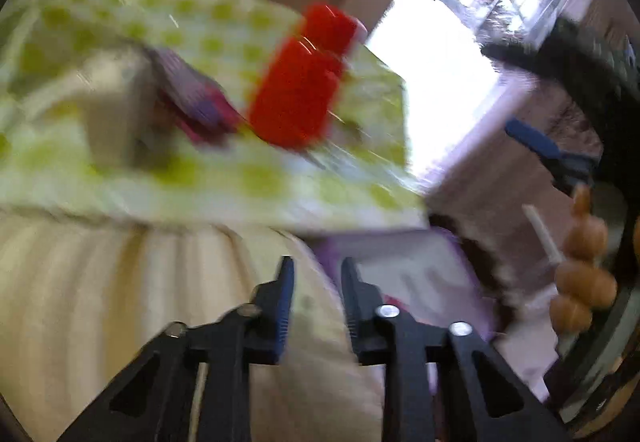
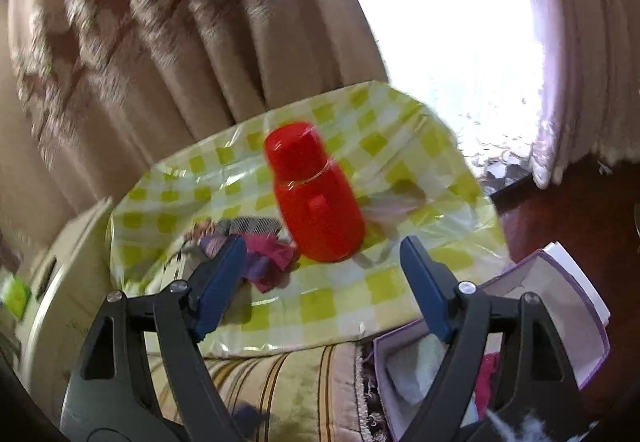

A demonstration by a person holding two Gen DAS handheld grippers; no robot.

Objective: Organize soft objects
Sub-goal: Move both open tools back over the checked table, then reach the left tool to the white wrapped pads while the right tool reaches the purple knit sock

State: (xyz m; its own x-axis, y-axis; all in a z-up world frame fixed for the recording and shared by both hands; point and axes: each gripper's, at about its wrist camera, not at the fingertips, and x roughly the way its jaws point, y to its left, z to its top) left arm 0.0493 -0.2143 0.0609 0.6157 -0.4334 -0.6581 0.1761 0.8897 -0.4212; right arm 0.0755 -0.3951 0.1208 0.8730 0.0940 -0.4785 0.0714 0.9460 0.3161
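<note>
Cream cushion [image 1: 100, 282]: it is on the far left, striped and puffy, under the worktop edge.
Checked cloth [image 2: 340, 306]: green and white squares cover the worktop. I think it keeps the top clean.
Soft rags [image 2: 264, 262]: a pink and purple bunch lies on the cloth, just left of the red bottle. These are the soft things I must tidy, and they are not put away yet.
My left claw [image 1: 316, 282]: its tips are nearly pressed together, with only a thin gap. Nothing is in it. It hangs over the cushion edge and the box.
Red bottle [image 2: 316, 198]: it stands up on the cloth. It is hard, so I guess it stays put.
My right claw [image 2: 324, 274]: it is spread wide and holds nothing. It points at the rags and the bottle, so I think it is ready for another soft thing.
Purple box [image 2: 560, 282]: it sits open by the worktop on the right. Something white and something pink and soft lie inside. I think that is where soft things go.
</note>
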